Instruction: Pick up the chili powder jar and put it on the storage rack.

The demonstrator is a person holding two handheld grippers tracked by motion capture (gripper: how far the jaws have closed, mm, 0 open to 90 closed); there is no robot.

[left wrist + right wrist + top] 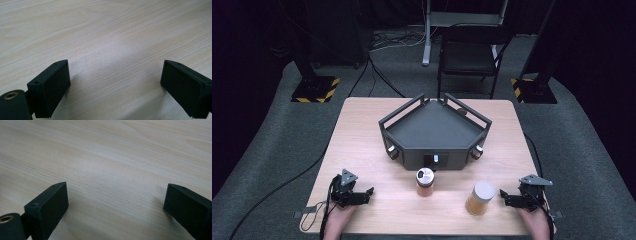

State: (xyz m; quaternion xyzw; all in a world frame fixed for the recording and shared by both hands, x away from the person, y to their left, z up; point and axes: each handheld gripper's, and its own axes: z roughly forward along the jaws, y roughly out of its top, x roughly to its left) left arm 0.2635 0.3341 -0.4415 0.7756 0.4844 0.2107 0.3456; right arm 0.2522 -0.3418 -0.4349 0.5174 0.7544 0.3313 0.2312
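The jar with the plain pale lid (480, 198) stands upright near the front edge of the surface (362, 145), just beside my right tool (507, 197), whose tips point at its side without touching it. I judge this to be the thing I go for first, since it is the nearest and stands at the level of my jaws. The second jar (425, 181), amber with a shiny perforated top, stands upright a little left of it and farther in, right in front of the dark five-sided tray (434, 131). Both jars sit clear of each other, so a tool can come in from the side without knocking the other one.

My right tool (115, 202) is spread wide with nothing but bare wood between its jaws. My left tool (115, 82), also wide open and empty, lies low over the surface; in the high view it (364, 194) sits well apart from both jars, at the front left, with my hand behind it. I'd say both are parked at the corners to leave the middle free. The tray is empty, likely the place the jars are meant for.
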